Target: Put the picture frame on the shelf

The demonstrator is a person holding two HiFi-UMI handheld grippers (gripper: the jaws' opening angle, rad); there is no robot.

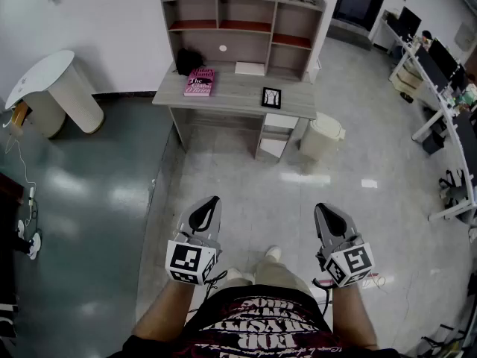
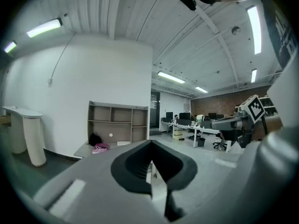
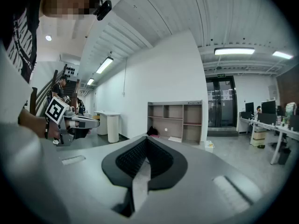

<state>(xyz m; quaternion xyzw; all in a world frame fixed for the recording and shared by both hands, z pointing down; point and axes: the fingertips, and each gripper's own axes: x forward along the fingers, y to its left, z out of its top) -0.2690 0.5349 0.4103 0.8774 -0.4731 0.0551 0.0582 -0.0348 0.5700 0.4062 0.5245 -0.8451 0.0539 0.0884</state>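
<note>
The picture frame [image 1: 271, 97], small with a black border, lies flat on the right part of the grey desk [image 1: 231, 94]. Above the desk rises the shelf unit [image 1: 242, 25] with open compartments, also seen far ahead as the shelf unit [image 2: 117, 122] and the shelf unit [image 3: 175, 118]. My left gripper [image 1: 211, 201] and right gripper [image 1: 325, 209] are held low in front of the person's legs, well short of the desk. Both are shut with nothing in them. The left gripper's [image 2: 151, 146] and the right gripper's [image 3: 146, 141] jaws meet at their tips. Neither gripper view shows the frame.
A pink book [image 1: 200, 81], a black object [image 1: 188, 60] and a white sheet [image 1: 250, 68] lie on the desk. A white bin [image 1: 322, 136] stands right of it. A white round table [image 1: 52, 88] is at the left, office desks [image 1: 440, 88] at the right.
</note>
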